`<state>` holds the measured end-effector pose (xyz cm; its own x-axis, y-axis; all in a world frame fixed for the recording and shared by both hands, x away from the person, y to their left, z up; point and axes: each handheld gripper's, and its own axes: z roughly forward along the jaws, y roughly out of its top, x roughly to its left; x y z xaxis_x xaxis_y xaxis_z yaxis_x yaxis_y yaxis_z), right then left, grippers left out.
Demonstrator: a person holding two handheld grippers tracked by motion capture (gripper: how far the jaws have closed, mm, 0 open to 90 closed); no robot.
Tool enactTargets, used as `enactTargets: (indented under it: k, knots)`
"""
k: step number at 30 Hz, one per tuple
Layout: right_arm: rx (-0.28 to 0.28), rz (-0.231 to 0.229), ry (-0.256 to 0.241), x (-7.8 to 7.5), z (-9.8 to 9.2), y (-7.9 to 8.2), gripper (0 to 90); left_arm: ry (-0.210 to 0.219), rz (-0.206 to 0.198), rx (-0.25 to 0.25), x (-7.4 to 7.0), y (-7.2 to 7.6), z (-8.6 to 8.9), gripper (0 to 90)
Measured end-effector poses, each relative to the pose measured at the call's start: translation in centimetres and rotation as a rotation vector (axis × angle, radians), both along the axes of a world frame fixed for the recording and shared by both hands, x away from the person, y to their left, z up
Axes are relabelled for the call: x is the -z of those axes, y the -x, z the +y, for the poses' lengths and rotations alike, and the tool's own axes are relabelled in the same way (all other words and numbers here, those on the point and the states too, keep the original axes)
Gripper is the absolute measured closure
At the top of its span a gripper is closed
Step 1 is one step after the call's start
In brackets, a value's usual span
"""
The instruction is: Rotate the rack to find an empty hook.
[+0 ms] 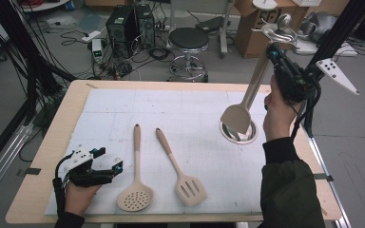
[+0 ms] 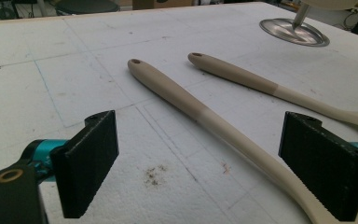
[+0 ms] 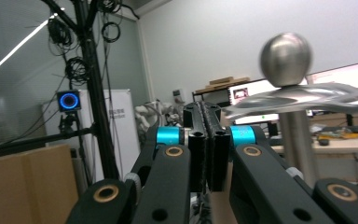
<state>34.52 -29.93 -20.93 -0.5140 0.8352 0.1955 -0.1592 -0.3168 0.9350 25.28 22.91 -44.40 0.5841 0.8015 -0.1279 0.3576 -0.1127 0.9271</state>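
A spatula (image 1: pixel 241 111) is held aloft in the clamped right gripper (image 1: pixel 276 57) above a stand (image 1: pixel 238 135), while the left gripper (image 1: pixel 105 166) is kept wide open and empty

Our left gripper (image 1: pixel 116 166) rests low near the table's front left corner, jaws spread wide apart and level, hand behind it. Our right gripper (image 1: pixel 272 51) is raised high over the table's far right edge, jaws pressed together, forearm upright.
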Motion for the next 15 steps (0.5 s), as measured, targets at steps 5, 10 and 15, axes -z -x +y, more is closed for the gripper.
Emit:
enactTargets:
  k: [5,10,15]
  knots:
    - [0.028,-0.008,-0.025,0.5,-1.4,0.3,89.8,0.002,-0.001,0.002,0.0,0.1,0.0,12.5]
    - [0.056,0.028,-0.079,1.8,-3.6,0.0,90.0,0.0,-0.002,0.0,-0.1,0.1,0.0,12.5]
    - [0.071,0.033,-0.077,1.8,-5.0,-0.4,89.9,-0.005,-0.003,0.001,0.0,0.0,-0.1,12.5]
